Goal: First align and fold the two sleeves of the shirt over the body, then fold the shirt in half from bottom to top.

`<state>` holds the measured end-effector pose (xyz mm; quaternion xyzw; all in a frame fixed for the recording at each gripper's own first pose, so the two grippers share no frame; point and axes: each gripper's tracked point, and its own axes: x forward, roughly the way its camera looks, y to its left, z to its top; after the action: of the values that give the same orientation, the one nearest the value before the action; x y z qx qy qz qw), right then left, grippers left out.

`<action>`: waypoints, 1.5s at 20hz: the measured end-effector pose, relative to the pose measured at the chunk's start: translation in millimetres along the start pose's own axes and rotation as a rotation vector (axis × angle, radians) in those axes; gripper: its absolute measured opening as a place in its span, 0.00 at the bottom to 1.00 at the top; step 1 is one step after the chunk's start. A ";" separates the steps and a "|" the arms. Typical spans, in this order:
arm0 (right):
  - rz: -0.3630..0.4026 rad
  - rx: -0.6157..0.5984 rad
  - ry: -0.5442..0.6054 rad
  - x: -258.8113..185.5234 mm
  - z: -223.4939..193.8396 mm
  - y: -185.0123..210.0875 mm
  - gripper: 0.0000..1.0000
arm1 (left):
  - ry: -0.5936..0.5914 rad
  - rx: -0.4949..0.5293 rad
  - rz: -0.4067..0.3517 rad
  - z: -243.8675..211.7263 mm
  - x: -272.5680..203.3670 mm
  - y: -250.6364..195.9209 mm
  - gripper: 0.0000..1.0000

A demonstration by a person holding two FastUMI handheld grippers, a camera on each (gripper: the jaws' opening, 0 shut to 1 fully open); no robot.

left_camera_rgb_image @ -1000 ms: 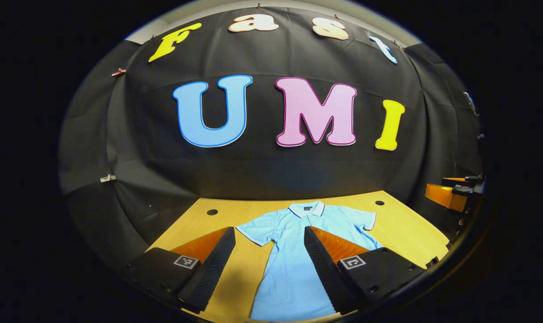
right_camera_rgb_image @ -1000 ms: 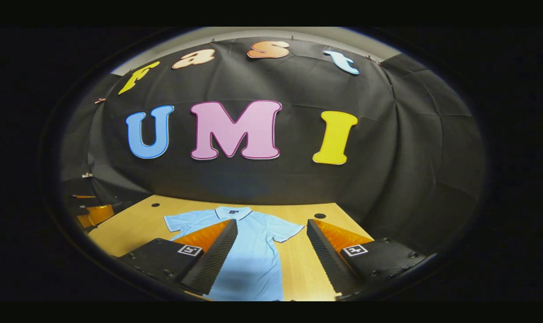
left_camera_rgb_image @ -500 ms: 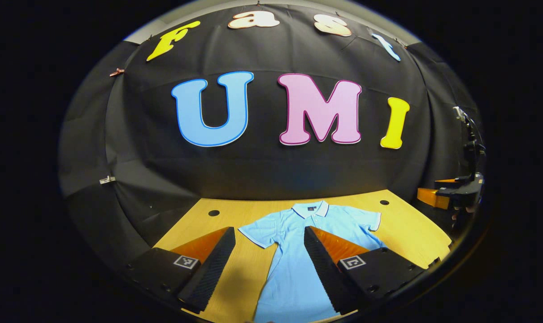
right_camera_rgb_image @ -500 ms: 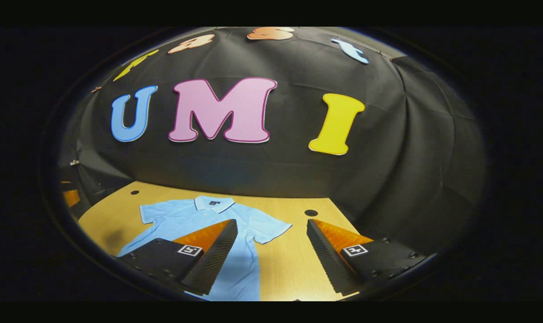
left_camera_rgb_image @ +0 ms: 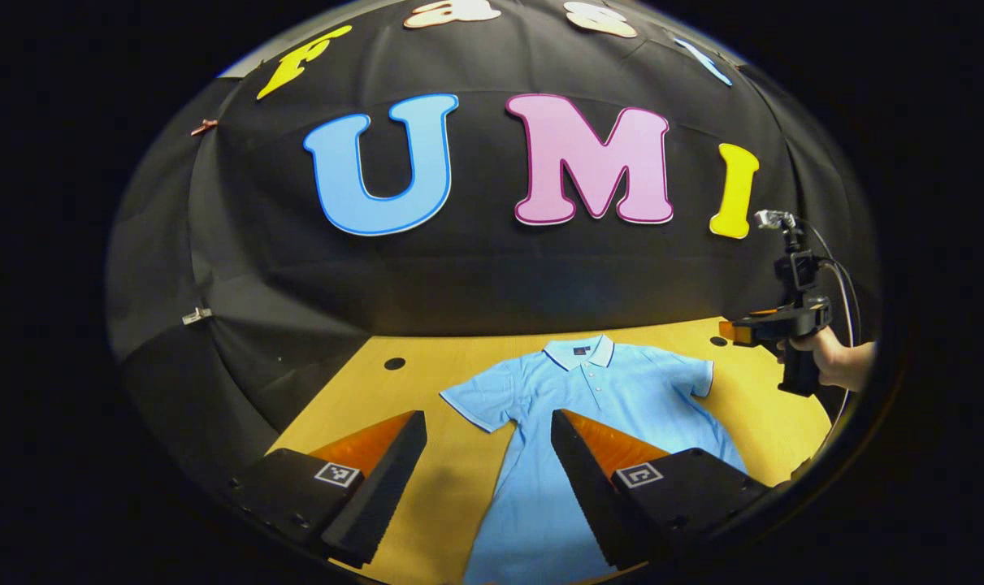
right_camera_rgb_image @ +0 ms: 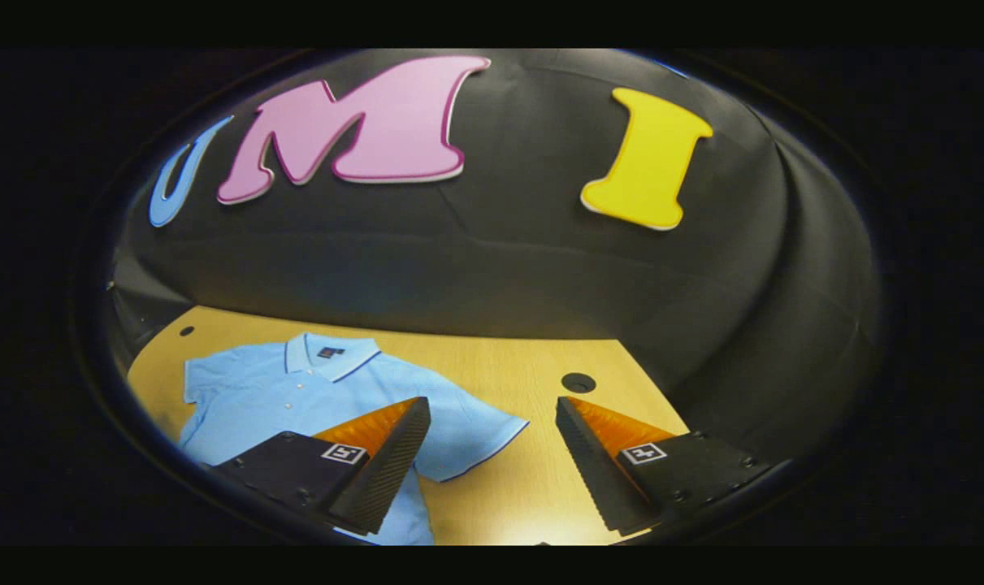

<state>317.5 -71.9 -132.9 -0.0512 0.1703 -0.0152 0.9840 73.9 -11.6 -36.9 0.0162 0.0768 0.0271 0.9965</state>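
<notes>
A light blue polo shirt point(left_camera_rgb_image: 597, 398) lies flat and face up on the wooden table point(left_camera_rgb_image: 361, 398), collar toward the far wall, both short sleeves spread out. My left gripper point(left_camera_rgb_image: 488, 422) hovers open above the shirt's left sleeve point(left_camera_rgb_image: 479, 400) and the bare wood beside it. In the right gripper view the same shirt point(right_camera_rgb_image: 280, 398) fills the left part, and my right gripper point(right_camera_rgb_image: 492, 410) stands open over its right sleeve point(right_camera_rgb_image: 479, 431). Farther off in the left gripper view, the right gripper point(left_camera_rgb_image: 764, 329) is held by a hand point(left_camera_rgb_image: 837, 366) past the shirt's right sleeve. Nothing sits between either pair of fingers.
Black cloth walls close in the table on the back and sides. Round holes point(left_camera_rgb_image: 394, 363) point(right_camera_rgb_image: 578, 382) mark the tabletop near its far corners. Bare wood lies to the left of the shirt point(left_camera_rgb_image: 426, 487) and to its right point(right_camera_rgb_image: 524, 487).
Both grippers have moved forward and lower toward the table. The right one swung to the right, toward the shirt's right sleeve, and came into the left gripper view with its hand. The shirt has not moved.
</notes>
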 end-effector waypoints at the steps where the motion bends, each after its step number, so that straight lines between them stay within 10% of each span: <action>1: -0.016 0.007 0.041 16.3 -10.1 -4.6 0.97 | 0.002 -0.002 0.002 -1.0 4.2 -2.3 0.99; 14: 0.021 0.121 0.253 112.6 -85.7 -12.8 1.00 | 0.092 -0.122 0.041 -36.0 18.6 -8.8 0.99; 17: 0.061 0.107 0.237 112.6 -81.8 -9.2 0.89 | 0.113 -0.150 0.041 -45.6 16.9 -9.5 0.99; 22: 0.049 0.113 0.235 112.4 -75.3 5.1 0.11 | 0.155 -0.192 0.085 -73.7 8.1 2.2 0.99; 26: 0.020 0.172 0.259 106.9 -74.2 6.8 0.02 | 0.158 -0.217 0.109 -82.4 2.2 8.3 0.99; 30: -0.037 0.107 0.167 92.2 -33.6 9.2 0.13 | 0.137 -0.225 0.133 -84.4 -4.8 19.8 0.99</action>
<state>393.2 -70.4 -196.1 -0.0004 0.2496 -0.0465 0.9672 55.1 10.3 -118.8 -0.0926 0.1400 0.1026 0.9805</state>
